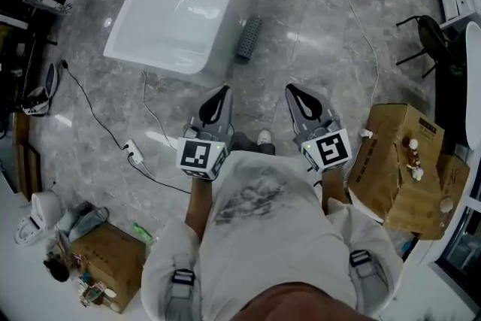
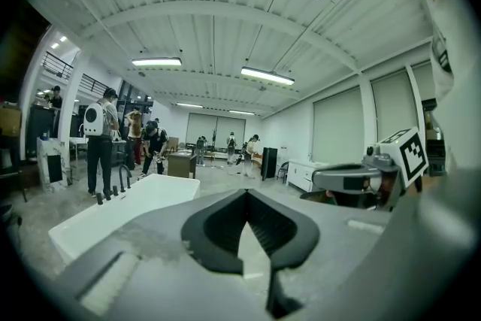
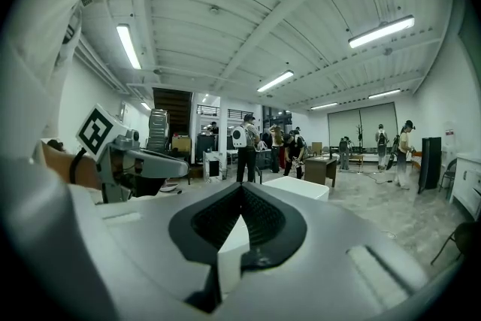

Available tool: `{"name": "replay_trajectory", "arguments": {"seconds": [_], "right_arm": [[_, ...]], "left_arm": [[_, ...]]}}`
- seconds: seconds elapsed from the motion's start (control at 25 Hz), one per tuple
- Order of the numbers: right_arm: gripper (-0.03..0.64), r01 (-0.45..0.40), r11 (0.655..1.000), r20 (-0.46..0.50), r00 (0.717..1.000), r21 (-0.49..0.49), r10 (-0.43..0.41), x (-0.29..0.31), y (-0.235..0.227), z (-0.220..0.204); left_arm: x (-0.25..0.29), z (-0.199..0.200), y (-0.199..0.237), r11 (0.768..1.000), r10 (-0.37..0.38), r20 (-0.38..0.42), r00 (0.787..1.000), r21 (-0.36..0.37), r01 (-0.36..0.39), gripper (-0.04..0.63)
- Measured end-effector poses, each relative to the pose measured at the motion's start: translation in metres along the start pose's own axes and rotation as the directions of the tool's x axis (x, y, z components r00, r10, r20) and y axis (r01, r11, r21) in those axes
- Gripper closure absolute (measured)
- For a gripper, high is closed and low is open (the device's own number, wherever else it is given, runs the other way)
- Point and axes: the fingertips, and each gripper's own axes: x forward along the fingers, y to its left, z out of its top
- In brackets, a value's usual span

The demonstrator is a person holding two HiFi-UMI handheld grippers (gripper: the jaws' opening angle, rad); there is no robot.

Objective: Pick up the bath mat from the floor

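Observation:
The bath mat is a dark, studded roll lying on the grey marble floor against the right side of the white bathtub. I hold both grippers at chest height, pointing forward, well short of the mat and above the floor. The left gripper has its jaws together with nothing between them, and so does the right gripper. In the left gripper view the closed jaws point over the tub, with the right gripper beside them. In the right gripper view the closed jaws face the tub. The mat shows in neither gripper view.
A cardboard box stands at my right, another box with clutter at lower left. A power strip and black cable lie left of my feet; a white cable runs across the floor. A dark chair is far right. People stand behind the tub.

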Motion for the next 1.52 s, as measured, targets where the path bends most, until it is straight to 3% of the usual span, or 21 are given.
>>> {"name": "replay_trajectory", "arguments": {"seconds": [0.44, 0.76, 1.2, 1.52], "right_arm": [[0.615, -0.019, 1.000, -0.019, 1.000, 0.016, 0.019, 0.050, -0.033, -0.011], [0.615, 0.000, 0.999, -0.031, 1.000, 0.043, 0.002, 0.126, -0.069, -0.019], [0.615, 0.068, 0.994, -0.119, 0.991, 0.083, -0.058, 0.248, -0.130, -0.033], [0.615, 0.134, 0.987, -0.182, 0.976, 0.091, -0.116, 0.301, -0.171, -0.063]], "left_arm": [[0.051, 0.000, 0.030, 1.000, -0.003, -0.011, 1.000, -0.010, 0.003, 0.592], [0.115, -0.009, 0.092, 0.999, -0.039, -0.034, 0.999, -0.031, 0.038, 0.592], [0.220, -0.014, 0.189, 0.993, -0.110, -0.113, 0.987, -0.066, 0.103, 0.592], [0.286, -0.037, 0.227, 0.989, -0.137, -0.159, 0.978, -0.075, 0.126, 0.592]]}}
